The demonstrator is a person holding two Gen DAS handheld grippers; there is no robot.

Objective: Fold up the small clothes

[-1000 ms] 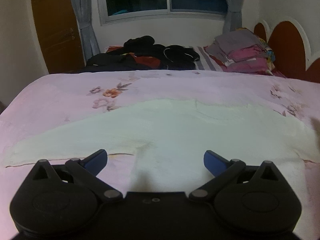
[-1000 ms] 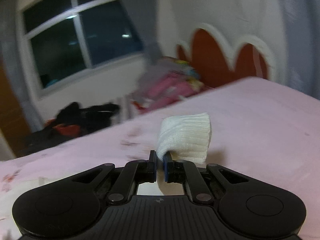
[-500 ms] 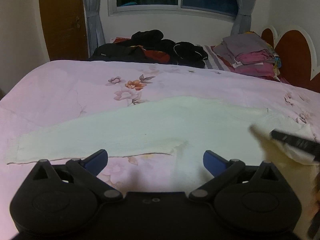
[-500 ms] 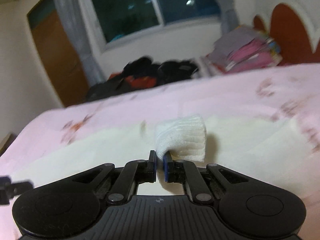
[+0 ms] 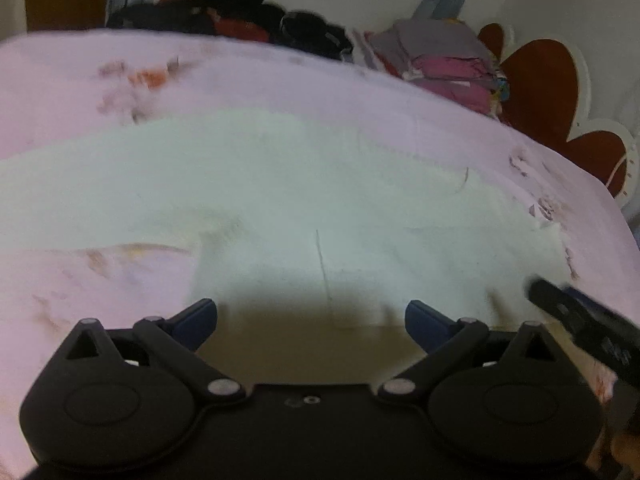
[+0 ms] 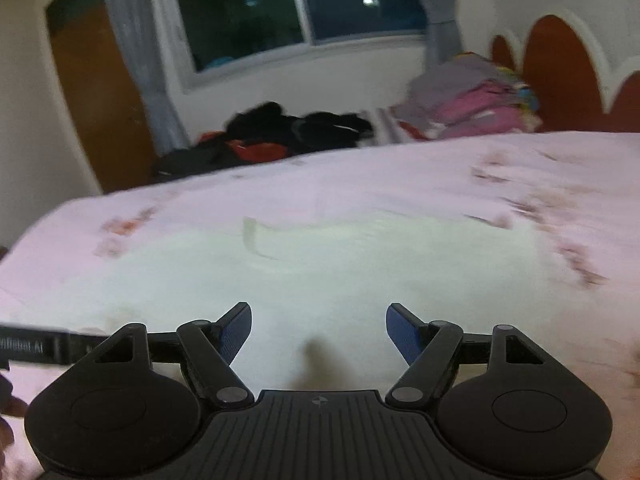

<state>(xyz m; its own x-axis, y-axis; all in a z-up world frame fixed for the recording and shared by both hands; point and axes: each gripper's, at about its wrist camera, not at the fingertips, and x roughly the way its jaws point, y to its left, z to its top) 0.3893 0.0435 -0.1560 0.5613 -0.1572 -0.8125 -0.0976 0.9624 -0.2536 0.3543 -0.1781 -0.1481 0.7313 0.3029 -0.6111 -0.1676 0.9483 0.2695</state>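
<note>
The white garment [image 5: 304, 184] lies flat with its length running left to right, just ahead of both spread, empty grippers, left [image 5: 311, 316] and right [image 6: 319, 330]

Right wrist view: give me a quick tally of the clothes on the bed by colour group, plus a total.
White garment spread flat on the bed: 1
Dark clothes pile at the far edge: 1
Pink and grey folded stack by the headboard: 1
Total: 3 groups; single items within the piles can't be told apart.
</note>
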